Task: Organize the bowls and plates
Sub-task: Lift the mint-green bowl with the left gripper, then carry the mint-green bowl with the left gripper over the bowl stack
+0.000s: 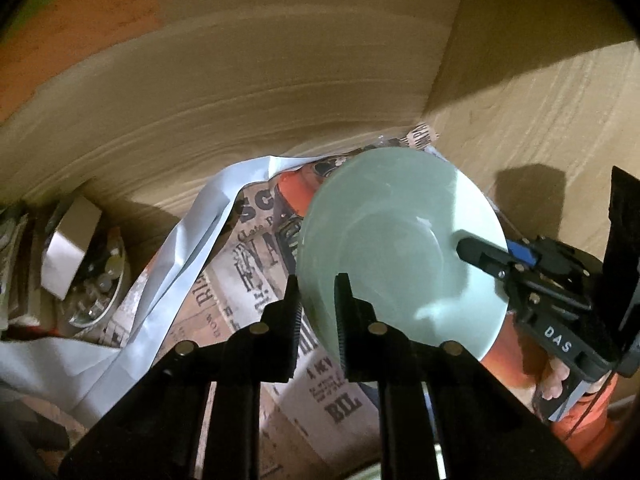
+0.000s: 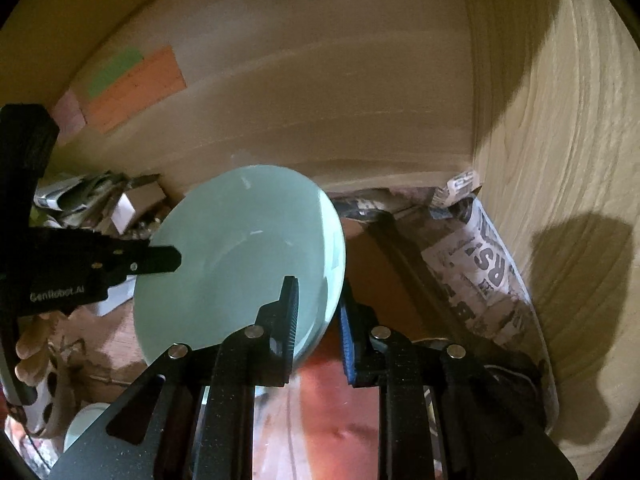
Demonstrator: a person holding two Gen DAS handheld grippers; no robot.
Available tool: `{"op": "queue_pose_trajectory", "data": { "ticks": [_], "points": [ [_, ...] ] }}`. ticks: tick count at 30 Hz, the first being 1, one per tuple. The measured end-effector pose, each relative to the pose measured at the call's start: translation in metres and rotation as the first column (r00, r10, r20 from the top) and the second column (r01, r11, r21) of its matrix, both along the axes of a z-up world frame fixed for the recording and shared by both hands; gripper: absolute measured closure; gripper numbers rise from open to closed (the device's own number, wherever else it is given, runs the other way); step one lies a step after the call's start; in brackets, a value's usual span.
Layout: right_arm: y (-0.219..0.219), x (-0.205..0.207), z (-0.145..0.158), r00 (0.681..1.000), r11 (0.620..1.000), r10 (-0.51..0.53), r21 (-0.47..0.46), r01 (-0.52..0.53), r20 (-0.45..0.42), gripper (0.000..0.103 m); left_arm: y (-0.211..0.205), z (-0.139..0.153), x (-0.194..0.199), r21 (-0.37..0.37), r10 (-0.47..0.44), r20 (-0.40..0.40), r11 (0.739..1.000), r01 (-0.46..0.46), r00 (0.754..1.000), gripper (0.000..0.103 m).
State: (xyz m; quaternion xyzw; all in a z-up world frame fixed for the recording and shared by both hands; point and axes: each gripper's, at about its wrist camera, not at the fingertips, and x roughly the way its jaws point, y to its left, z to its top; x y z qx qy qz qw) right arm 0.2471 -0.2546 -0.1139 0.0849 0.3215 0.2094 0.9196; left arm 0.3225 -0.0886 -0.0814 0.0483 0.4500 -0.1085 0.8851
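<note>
A pale green plate [image 1: 400,248] hangs tilted inside a wooden cabinet, held by both grippers at once. My left gripper [image 1: 318,300] is shut on the plate's left rim, one finger on each face. My right gripper [image 2: 318,312] is shut on the plate's [image 2: 240,264] right rim. The right gripper also shows in the left wrist view [image 1: 480,256], reaching onto the plate from the right. The left gripper shows in the right wrist view [image 2: 160,260] at the plate's left edge.
Newspaper [image 1: 256,280] lines the shelf floor, over an orange surface [image 2: 384,280]. A metal bowl of small items [image 1: 96,288] and a box [image 1: 72,248] sit at the left. The cabinet's back wall [image 1: 280,80] and right side wall [image 2: 560,160] are close. A pale bowl rim [image 2: 80,428] shows at the lower left.
</note>
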Motion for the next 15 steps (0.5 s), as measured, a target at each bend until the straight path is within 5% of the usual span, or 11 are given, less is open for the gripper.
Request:
{"op": "queue_pose_trajectory", "data": {
  "ticks": [15],
  "points": [
    [0.035,-0.055,0.029,0.994,0.998,0.063,-0.018,-0.061,0.085,0.086,0.036,0.027,-0.077,-0.041,0.059,0.102,0.998,-0.055,0.993,0.091]
  ]
}}
